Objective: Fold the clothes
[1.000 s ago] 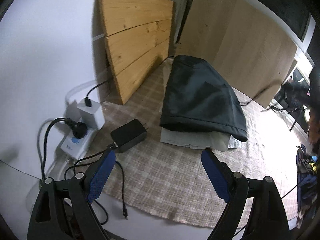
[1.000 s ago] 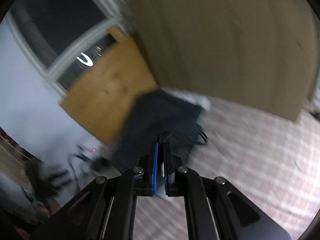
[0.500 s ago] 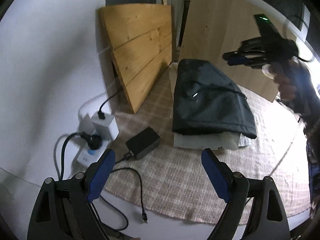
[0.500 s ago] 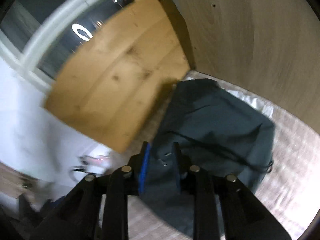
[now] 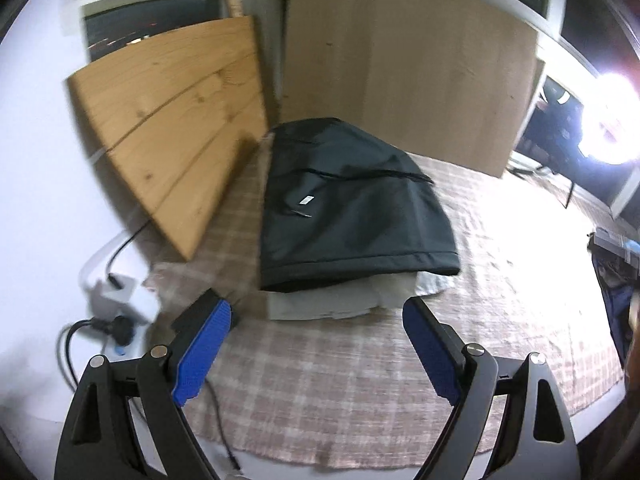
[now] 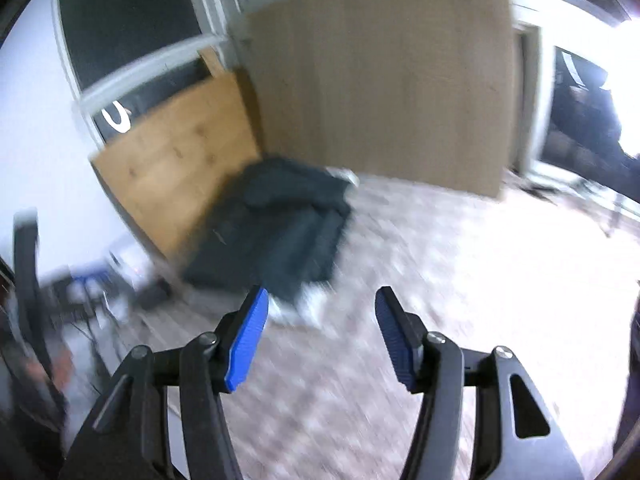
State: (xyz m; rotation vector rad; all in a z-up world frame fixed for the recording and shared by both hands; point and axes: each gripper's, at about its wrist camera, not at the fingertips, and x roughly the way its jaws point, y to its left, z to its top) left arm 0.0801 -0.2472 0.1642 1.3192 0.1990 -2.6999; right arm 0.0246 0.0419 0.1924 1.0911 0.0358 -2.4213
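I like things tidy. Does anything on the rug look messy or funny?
Mostly tidy. The dark folded garment sits on a pale stack, but one pale corner pokes out, and a black cable trails across the rug's edge.

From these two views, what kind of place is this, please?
Probably a room in a home, with a makeshift work area. A checked cloth holds a folded dark garment on lighter folded items; wooden boards lean by dark windows; a power strip lies nearby.

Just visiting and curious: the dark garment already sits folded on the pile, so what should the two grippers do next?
Probably reach for another garment: the dark folded fabric garment lies on the pale pile, and neither gripper holds anything.
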